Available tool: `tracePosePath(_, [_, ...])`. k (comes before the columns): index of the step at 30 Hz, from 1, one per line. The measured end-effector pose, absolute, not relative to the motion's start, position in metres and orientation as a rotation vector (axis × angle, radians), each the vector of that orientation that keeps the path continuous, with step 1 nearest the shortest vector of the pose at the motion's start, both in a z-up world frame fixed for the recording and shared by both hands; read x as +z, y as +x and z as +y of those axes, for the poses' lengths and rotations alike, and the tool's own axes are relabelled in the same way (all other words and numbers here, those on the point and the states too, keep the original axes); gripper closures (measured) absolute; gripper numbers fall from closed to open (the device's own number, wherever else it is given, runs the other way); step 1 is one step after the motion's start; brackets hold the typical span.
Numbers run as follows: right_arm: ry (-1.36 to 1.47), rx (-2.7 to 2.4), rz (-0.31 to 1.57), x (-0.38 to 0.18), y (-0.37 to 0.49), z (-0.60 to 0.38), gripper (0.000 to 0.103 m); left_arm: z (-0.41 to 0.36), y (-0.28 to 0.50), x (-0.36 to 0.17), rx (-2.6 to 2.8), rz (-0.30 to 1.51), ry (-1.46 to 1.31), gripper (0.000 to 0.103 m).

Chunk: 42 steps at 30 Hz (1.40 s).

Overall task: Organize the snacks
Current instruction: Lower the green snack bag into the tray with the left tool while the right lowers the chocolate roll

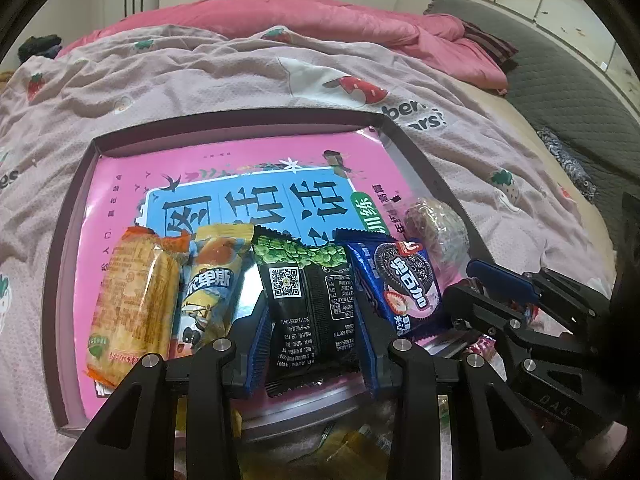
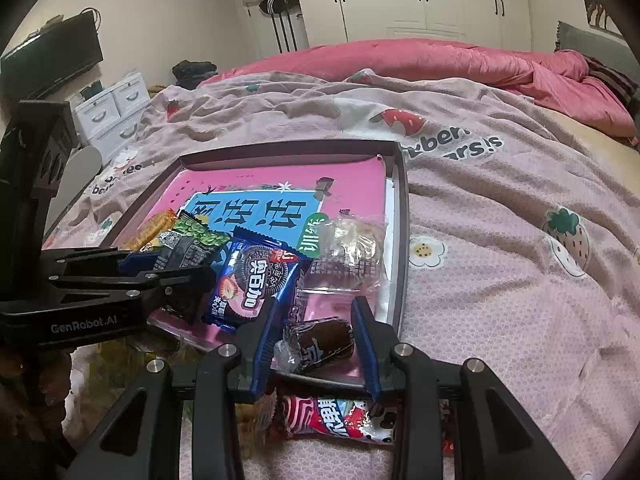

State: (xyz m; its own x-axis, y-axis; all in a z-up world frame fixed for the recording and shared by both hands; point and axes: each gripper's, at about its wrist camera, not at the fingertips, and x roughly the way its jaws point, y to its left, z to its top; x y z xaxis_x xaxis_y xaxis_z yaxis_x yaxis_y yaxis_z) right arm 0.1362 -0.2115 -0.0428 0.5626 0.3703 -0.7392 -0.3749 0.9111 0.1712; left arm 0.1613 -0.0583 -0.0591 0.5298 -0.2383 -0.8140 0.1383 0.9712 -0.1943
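Black packet (image 1: 310,312) lengthwise between fingers (image 1: 256,344)

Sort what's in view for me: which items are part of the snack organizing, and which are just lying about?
Job items: tray; orange wafer pack; yellow cake pack; green-pea packet in left gripper; blue cookie pack; clear-wrapped pastry; brown candy between right gripper fingers; red snack pack.

Lying about: strawberry blanket; pink quilt; white drawers.

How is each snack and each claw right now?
Left claw: shut on black-green packet.
Right claw: shut on brown snack.
Blue cookie pack: lying in tray.
Orange pack: lying in tray.
Red pack: outside tray.
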Motion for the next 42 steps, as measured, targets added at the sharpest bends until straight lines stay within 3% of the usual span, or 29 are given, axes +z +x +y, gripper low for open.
tracePosePath(31, [0.005, 0.433, 0.86, -0.0392, 0.1348, -0.2158, 0.064, -0.0527, 0.1642, -0.0598, -0.171, 0.991, -0.089, 0.062])
tracePosePath(42, [0.01, 0.425, 0.846, -0.0352, 0.1344, -0.2183, 0.06, -0.0522, 0.1622, -0.0543, -0.161, 0.988, -0.083, 0.053])
